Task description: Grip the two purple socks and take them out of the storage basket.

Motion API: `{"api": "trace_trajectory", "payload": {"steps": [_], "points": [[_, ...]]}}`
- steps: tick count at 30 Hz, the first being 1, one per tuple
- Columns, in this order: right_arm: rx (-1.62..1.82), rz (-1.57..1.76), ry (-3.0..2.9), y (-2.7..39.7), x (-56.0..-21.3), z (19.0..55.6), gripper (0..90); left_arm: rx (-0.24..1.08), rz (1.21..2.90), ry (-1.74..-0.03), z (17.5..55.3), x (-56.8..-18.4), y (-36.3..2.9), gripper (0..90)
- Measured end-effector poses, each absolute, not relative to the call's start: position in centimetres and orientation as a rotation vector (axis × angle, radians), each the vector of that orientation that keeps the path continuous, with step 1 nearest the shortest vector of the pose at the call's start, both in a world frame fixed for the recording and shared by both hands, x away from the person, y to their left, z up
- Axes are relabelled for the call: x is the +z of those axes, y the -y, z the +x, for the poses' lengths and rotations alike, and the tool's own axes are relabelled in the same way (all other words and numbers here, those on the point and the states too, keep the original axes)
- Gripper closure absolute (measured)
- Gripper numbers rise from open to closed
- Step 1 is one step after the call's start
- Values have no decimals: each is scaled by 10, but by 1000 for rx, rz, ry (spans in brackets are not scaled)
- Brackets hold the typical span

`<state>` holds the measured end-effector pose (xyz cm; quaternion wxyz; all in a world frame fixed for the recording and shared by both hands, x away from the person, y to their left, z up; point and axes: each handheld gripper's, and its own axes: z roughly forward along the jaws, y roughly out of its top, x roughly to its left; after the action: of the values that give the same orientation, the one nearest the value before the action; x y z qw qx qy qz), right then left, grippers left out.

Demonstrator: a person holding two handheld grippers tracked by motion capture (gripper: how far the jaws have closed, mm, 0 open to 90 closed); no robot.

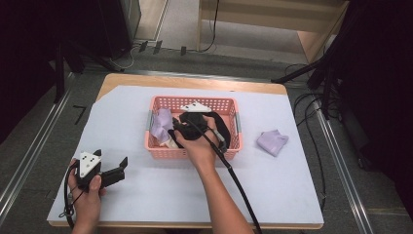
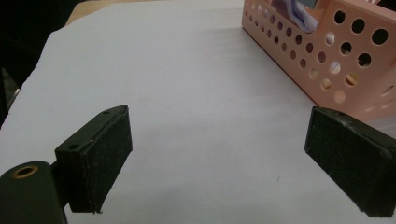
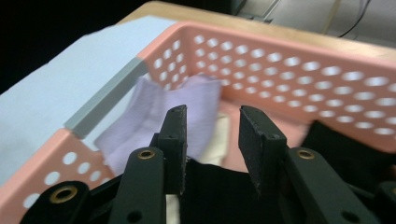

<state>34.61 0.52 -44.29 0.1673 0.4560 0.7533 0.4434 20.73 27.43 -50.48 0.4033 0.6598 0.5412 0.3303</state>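
A pink perforated basket (image 1: 192,153) stands mid-table on a white sheet. Inside it, a lilac cloth (image 1: 161,122) leans against the left wall, a black cloth (image 1: 221,127) fills the right side, and a cream cloth (image 1: 170,144) lies under them. My right gripper (image 1: 179,124) is down inside the basket. In the right gripper view it (image 3: 212,126) is open with a narrow gap, above the black cloth (image 3: 219,196), and the lilac cloth (image 3: 140,121) lies just beyond its tips. My left gripper (image 1: 111,157) rests near the table's front left, wide open and holding nothing (image 2: 217,140).
A second lilac cloth (image 1: 272,141) lies folded on the white sheet (image 1: 146,195) to the right of the basket. The basket's near corner (image 2: 355,70) is close to the left gripper's right jaw. Cables and dark stands surround the table.
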Motion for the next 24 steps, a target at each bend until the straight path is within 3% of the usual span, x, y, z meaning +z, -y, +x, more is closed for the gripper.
{"api": "trace_trajectory", "payload": {"steps": [14,18,24], "points": [[1130,1393,-2300,-51,-454,359,593,834,1669,-1370,207,-505,-274,82],[1096,1474,-2370,-62,-458,364,547,839,1670,-1365,207,-505,-274,82],[859,1585,-2469,-73,-464,373,630,840,1675,-1360,207,-505,-274,82]]}}
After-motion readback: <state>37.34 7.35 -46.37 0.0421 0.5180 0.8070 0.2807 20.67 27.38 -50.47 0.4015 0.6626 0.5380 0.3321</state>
